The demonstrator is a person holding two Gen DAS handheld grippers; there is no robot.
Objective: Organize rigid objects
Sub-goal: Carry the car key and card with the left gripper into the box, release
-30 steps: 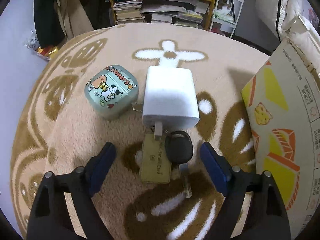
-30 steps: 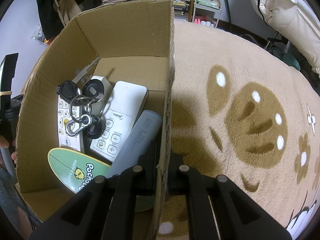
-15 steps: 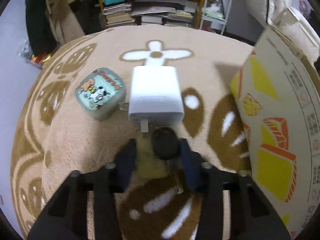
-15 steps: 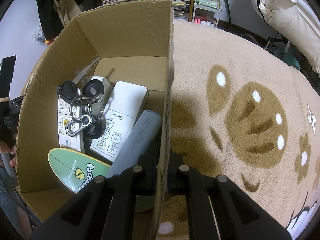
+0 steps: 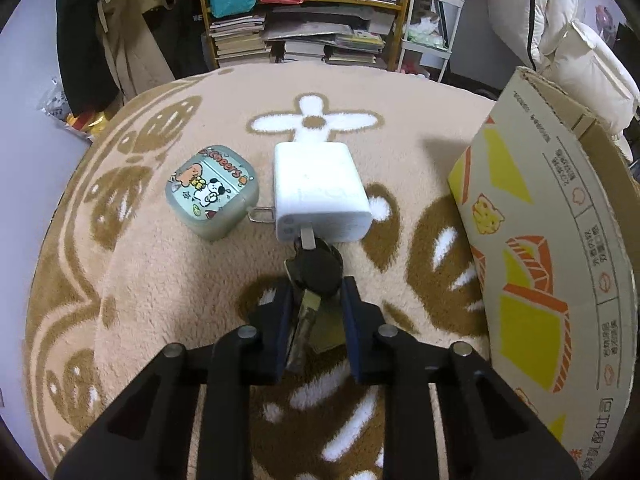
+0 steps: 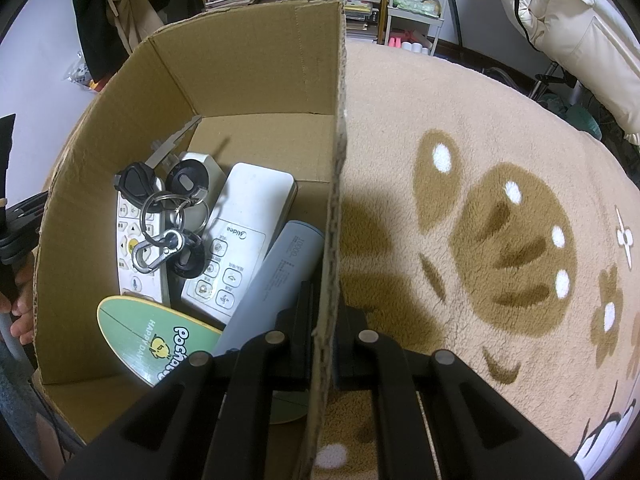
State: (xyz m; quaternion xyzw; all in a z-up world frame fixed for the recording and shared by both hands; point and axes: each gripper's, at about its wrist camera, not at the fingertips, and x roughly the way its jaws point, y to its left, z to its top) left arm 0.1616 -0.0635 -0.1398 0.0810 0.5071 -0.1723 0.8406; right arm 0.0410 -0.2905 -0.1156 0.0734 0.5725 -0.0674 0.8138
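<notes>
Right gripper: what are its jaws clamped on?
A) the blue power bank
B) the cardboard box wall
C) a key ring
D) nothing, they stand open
B: the right gripper has its jaws pinched on the edge of the cardboard box wall, one inside and one outside; the power bank and keys lie loose in the box.

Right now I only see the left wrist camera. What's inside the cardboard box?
Observer: A white Midea remote lies on the floor of the box.
Operator: Anything else?
Observer: A bunch of keys lies across it and a second remote.
Operator: Where's my other tool?
Observer: The right tool is shut on the box's wall, with one finger inside and one outside.
</notes>
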